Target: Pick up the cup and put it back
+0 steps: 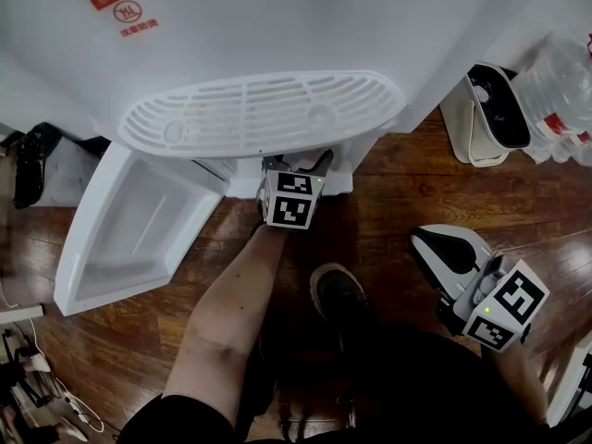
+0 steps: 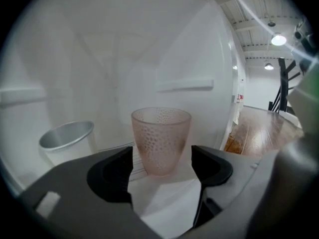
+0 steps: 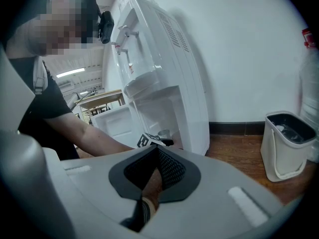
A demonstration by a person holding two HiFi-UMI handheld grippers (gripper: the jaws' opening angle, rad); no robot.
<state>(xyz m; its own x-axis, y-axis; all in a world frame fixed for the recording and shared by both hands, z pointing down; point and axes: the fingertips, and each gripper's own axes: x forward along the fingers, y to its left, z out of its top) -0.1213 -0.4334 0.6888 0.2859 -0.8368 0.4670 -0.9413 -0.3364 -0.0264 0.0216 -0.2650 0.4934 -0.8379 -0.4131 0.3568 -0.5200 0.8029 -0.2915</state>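
Cup (image 2: 161, 139): standing upright in the cabinet (image 2: 99, 59), between my left gripper's (image 2: 162, 163) wide-open jaws, untouched. I am lining them level so neither jaw tips it. Right gripper (image 3: 155, 169): closed, empty.

R gripper (image 3: 155, 176) is sitting low w/ jaws closed pad to pad, just a sliver of leg and shoe showing thru the gap below. Ahead, the person's arm (image 3: 94, 136) is reaching the L gripper (image 3: 158, 141) into the open bottom cabinet of the white water dispenser (image 3: 164, 59). A white bin (image 3: 286, 146) is standing on the wood floor (image 3: 234, 151) at right.
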